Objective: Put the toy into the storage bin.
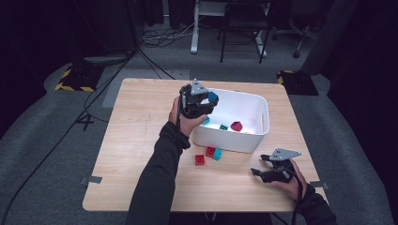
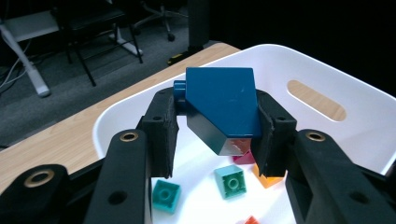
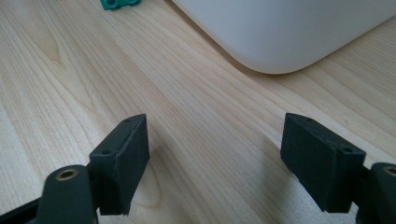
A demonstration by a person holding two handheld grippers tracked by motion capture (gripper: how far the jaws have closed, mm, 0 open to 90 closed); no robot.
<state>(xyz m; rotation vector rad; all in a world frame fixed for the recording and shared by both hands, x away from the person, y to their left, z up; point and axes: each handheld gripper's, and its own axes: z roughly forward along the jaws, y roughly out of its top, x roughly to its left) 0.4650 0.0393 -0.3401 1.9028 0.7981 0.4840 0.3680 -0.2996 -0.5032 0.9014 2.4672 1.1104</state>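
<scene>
At the left side of the table (image 1: pixel 136 140), the left gripper (image 1: pixel 209 101) pinches a blue block (image 2: pixel 222 105) between its two black pads (image 2: pixel 161 133), and the block sits tilted, with one corner pointing down. In the left gripper view the block hangs directly over the open white bin (image 2: pixel 317 65), above the near-left part of its inside, where a teal brick (image 2: pixel 166 195), a green brick (image 2: pixel 231 181) and an orange piece (image 2: pixel 267 181) lie on the bottom. So the bin floor lies straight below the block, and I judge that the coming move is only to open the jaws and let it fall.

In the middle, in front of the bin wall, two red bricks (image 1: pixel 205 155) and a small teal one (image 1: pixel 217 154) wait on the wood.

At the right, the right gripper (image 1: pixel 259 172) rests low near the table with its jaws spread wide and nothing between them. It points toward these loose bricks, and it looks the nearer hand to them.
</scene>
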